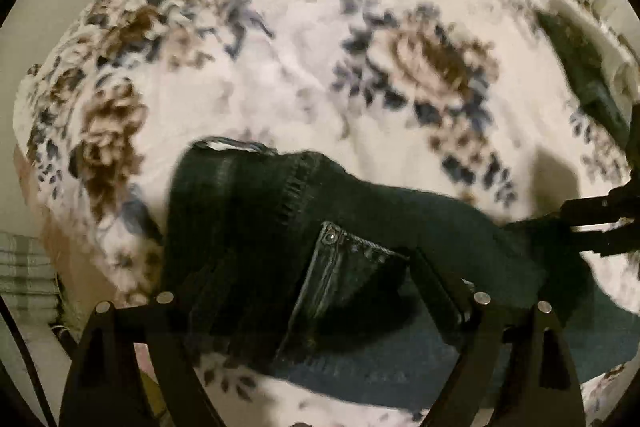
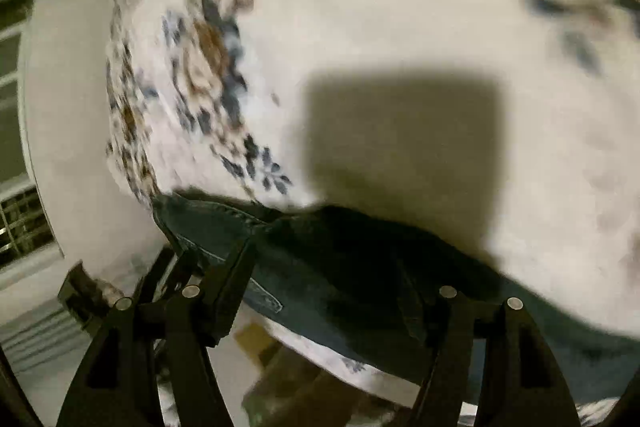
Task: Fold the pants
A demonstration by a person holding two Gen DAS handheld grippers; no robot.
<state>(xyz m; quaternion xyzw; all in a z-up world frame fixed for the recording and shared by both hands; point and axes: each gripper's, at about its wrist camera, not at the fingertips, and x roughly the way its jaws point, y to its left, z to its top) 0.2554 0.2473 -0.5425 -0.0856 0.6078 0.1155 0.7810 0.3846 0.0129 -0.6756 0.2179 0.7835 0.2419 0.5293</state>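
Note:
Dark denim pants (image 1: 256,223) hang bunched over a white floral blanket (image 1: 288,95), waistband and a riveted pocket toward me. My left gripper (image 1: 320,267) is shut on the pants near the pocket, its fingers buried in the cloth. My right gripper shows at the far right of the left wrist view (image 1: 592,227), shut on the same pants. In the right wrist view the pants (image 2: 340,267) stretch between the fingers, and my right gripper (image 2: 332,259) is shut on their edge, lifted above the blanket (image 2: 400,7).
The blanket covers a bed that fills both views. A dark green object (image 1: 580,67) lies at the bed's right edge. Pale floor (image 2: 68,107) and a window grille (image 2: 24,223) lie left of the bed. A cardboard box (image 2: 280,379) sits below.

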